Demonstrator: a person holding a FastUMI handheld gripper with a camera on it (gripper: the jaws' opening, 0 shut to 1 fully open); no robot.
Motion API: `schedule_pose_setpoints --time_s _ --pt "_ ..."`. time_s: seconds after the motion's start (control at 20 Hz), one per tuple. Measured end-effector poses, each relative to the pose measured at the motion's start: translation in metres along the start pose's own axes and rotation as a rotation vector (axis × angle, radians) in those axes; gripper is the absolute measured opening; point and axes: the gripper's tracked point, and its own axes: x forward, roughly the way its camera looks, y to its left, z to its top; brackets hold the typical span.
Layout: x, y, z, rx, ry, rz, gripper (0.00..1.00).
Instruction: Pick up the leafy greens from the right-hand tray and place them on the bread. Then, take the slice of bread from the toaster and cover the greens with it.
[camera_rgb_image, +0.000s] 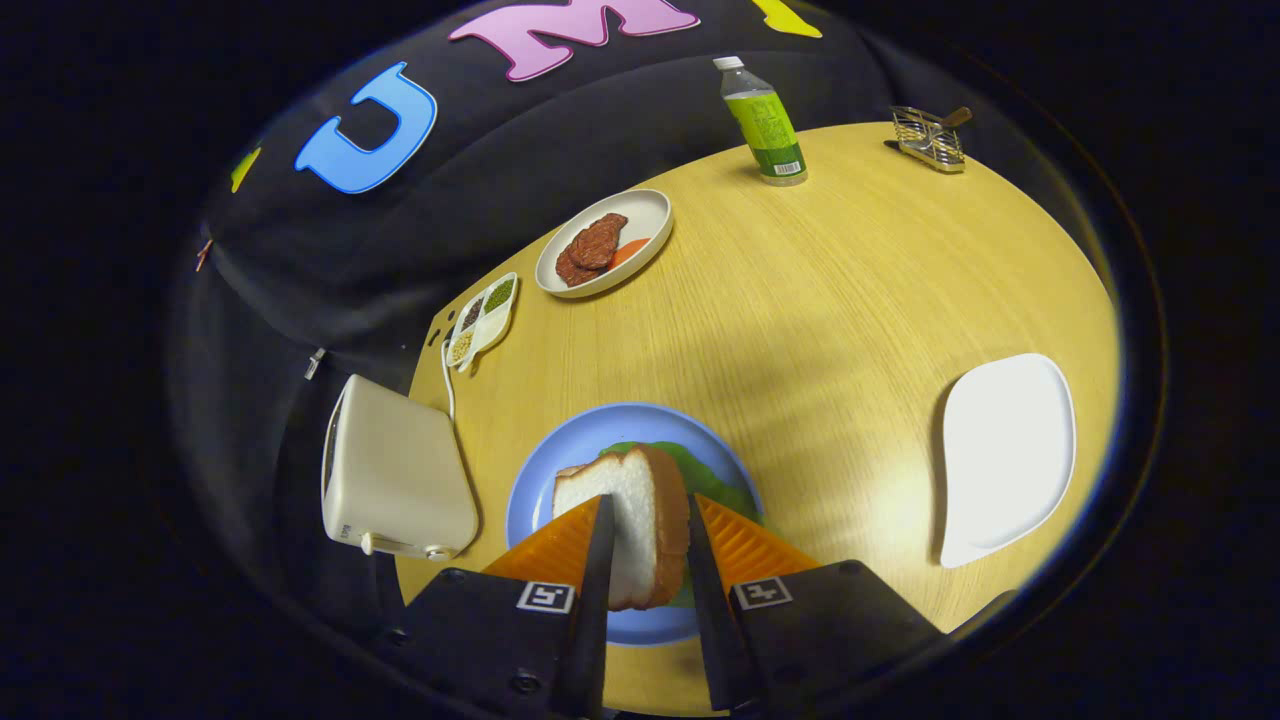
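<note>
A slice of bread (640, 525) with a brown crust stands on edge between my fingers, and the gripper (648, 510) is shut on it. The slice hangs over a blue plate (560, 450) just below the fingers. Leafy greens (710, 475) lie on that plate, showing past the slice on its right side. Whatever lies under the greens is hidden by the slice. A cream toaster (395, 480) stands left of the plate at the table's edge. To the right sits a white tray (1005, 455) with nothing on it.
Beyond the plate, a white oval dish (650, 215) holds brown meat slices (592, 248) and something orange. A small divided dish (483, 318) of seeds lies left of it. A green-labelled bottle (765, 125) and a wire rack (930, 137) stand at the far side of the wooden table (820, 300).
</note>
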Motion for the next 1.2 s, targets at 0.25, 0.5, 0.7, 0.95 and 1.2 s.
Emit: schedule_pose_setpoints --time_s 0.25,0.5,0.7,0.95,1.2 --pt "-0.016 -0.02 0.014 -0.027 -0.062 -0.031 0.6" --pt "-0.056 -0.025 0.034 -0.122 -0.157 -0.019 0.89" --pt "-0.107 -0.021 0.062 -0.215 -0.271 -0.007 0.99" --pt "-0.185 -0.006 0.105 -0.298 -0.431 0.007 0.99" --pt "-0.246 0.015 0.133 -0.342 -0.53 0.025 0.99"
